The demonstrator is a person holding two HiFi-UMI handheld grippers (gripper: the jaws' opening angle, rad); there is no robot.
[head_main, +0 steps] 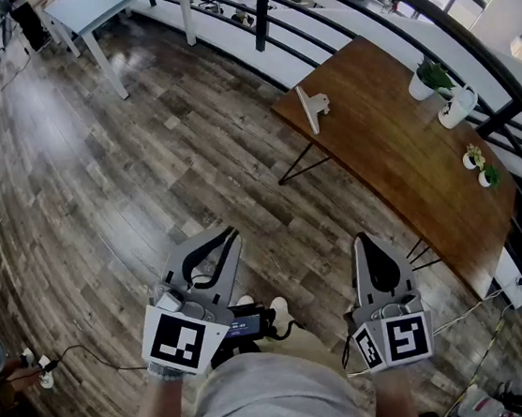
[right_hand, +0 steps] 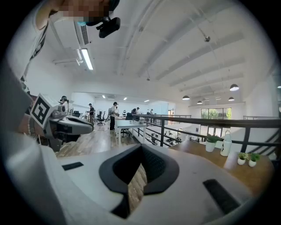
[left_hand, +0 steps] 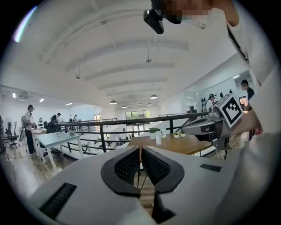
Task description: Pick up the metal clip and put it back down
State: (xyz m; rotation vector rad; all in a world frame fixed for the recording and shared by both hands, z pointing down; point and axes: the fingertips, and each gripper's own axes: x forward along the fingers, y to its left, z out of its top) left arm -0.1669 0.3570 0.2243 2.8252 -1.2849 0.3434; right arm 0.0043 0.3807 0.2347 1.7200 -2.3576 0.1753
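The left gripper (head_main: 228, 238) and right gripper (head_main: 367, 239) are both closed and empty, well apart from the clip (head_main: 313, 107) lying on the table (head_main: 407, 171).

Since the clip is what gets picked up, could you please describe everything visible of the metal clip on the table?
The metal clip looks pale silver-grey: one long narrow strip with shorter handle pieces sticking out to one side. It rests on the brown wooden table, near its left corner in the head view. Only the table touches it; finer detail is too small to tell.
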